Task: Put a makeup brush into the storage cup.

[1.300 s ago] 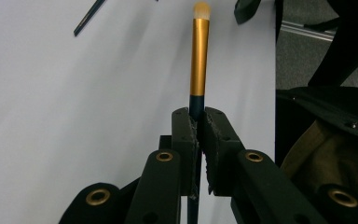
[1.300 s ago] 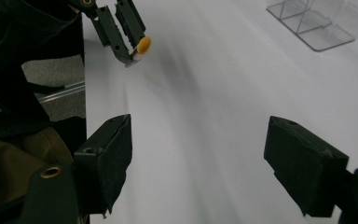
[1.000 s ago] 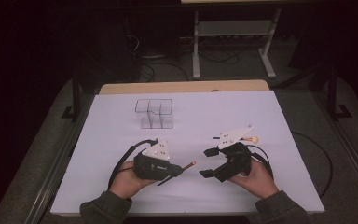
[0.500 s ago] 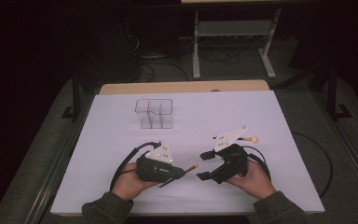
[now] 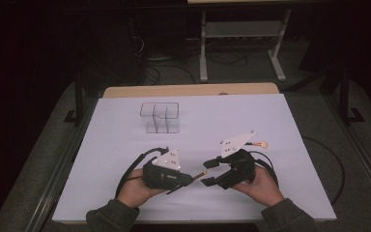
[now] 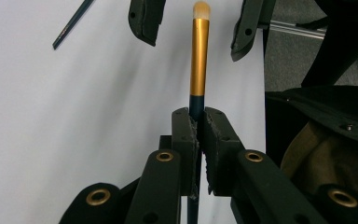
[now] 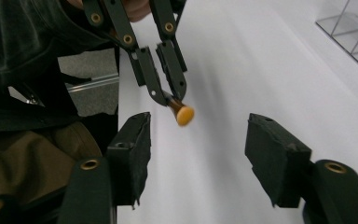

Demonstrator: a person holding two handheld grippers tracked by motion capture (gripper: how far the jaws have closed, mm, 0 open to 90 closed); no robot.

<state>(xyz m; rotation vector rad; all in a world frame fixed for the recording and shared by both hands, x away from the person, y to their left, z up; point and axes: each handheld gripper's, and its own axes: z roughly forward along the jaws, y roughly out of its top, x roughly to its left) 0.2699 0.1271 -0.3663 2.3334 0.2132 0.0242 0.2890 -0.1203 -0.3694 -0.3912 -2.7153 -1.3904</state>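
Near the table's front edge, the left gripper [image 6: 197, 135] clamps a makeup brush [image 6: 199, 60]; the right gripper [image 7: 198, 154], jaws just closing, stands apart around its tip.

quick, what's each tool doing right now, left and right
Left tool: closed on the makeup brush.
Right tool: open, jaws just been closing, brush tip between them, pads not touching it.
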